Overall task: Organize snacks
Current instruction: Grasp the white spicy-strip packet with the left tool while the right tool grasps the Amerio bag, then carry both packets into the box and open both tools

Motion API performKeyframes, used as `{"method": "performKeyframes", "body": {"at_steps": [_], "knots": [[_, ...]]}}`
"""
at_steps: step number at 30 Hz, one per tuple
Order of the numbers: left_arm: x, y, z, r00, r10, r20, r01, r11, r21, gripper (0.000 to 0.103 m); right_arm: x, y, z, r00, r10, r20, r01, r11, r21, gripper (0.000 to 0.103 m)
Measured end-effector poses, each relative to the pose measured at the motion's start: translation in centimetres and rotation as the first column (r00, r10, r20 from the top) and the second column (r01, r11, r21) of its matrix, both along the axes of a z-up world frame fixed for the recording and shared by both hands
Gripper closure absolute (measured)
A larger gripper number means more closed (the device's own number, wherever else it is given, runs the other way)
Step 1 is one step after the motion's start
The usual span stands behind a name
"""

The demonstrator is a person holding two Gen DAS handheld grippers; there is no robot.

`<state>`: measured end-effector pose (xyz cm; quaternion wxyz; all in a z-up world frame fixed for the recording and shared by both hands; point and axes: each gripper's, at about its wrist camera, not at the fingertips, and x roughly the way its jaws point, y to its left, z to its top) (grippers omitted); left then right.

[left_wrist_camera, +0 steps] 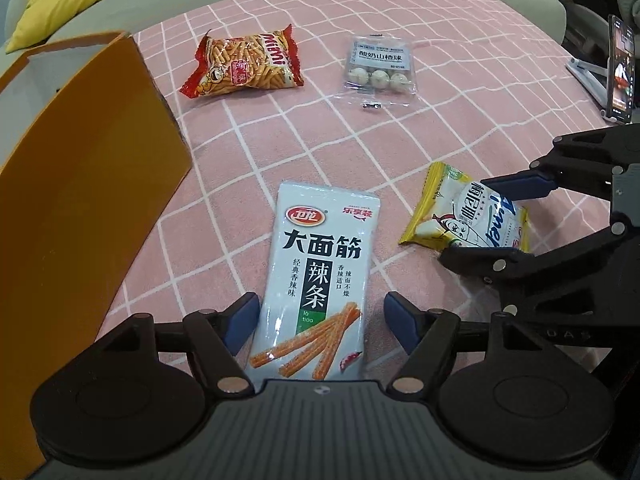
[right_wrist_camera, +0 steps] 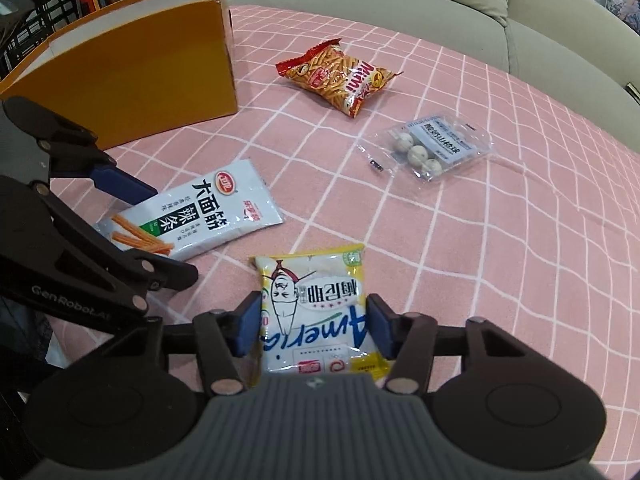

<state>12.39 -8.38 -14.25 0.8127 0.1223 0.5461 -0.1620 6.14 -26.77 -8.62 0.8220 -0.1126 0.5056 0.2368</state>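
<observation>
1. Straddling a white flat spicy-strip packet (left_wrist_camera: 316,280), the left gripper (left_wrist_camera: 320,320) points steeply down with its blue pads wide apart; the left pad sits at or just beside the packet's edge, the right pad stands clear of it, and nothing is gripped. The packet's near end is hidden behind the gripper body.
2. At 3 o'clock in the left wrist view, the right gripper (left_wrist_camera: 486,220) brackets a yellow-and-white crinkled snack bag (left_wrist_camera: 460,216); its far edge is covered by the fingers.
3. From the right wrist view, the right gripper (right_wrist_camera: 312,326) has its jaws partly closed around that bag (right_wrist_camera: 316,312). The left pad looks to be touching the bag's side, the right pad at or just off the edge; whether they press firmly cannot be told. The bag's lower end is cut off by the gripper body.
4. At 12 o'clock lie a red-and-orange stick-snack bag (left_wrist_camera: 244,64) and a clear plastic packet of pale round balls (left_wrist_camera: 380,66), both on the pink cloth with white grid lines (left_wrist_camera: 280,140).
5. An orange cardboard box (left_wrist_camera: 80,184) stands at 9 o'clock, its interior mostly out of view and its near side cut by the frame.
6. A phone on a stand (left_wrist_camera: 620,72) at 2 o'clock is partly cut off.
</observation>
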Motion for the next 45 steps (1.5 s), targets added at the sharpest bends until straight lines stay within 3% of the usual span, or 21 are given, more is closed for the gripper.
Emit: {"method": "performKeyframes", "body": {"at_steps": [8,11,18,28,45], "knots": [[0.2,-0.2,0.2,1.0,0.005,0.01,-0.005,1.0,-0.019,0.041,0.3,0.4,-0.2,1.0,0.02,0.01,-0.02,1.0,0.002,0.05],[0.1,-0.4,0.1,1.0,0.002,0.02,-0.002,1.0,-0.014,0.044,0.2,0.5,-0.2,1.0,0.02,0.015,-0.02,1.0,0.004,0.053],[0.2,0.0,0.2,0.997,0.078,0.018,-0.077,0.997,-0.015,0.047,0.3,0.5,-0.3,0.999,-0.034,0.002,0.034,0.999,0.002,0.053],[-0.9,1.7,1.7,0.974,0.226,-0.023,-0.227,0.971,-0.078,0.047,0.2,0.2,0.2,0.985,-0.159,-0.058,0.163,0.984,0.065,0.053],[-2.5,3.6,7.2,0.951,0.307,0.032,-0.3,0.944,-0.136,0.048,-0.7,0.8,6.5,0.981,-0.194,0.022,0.188,0.969,0.163,0.053]]}}
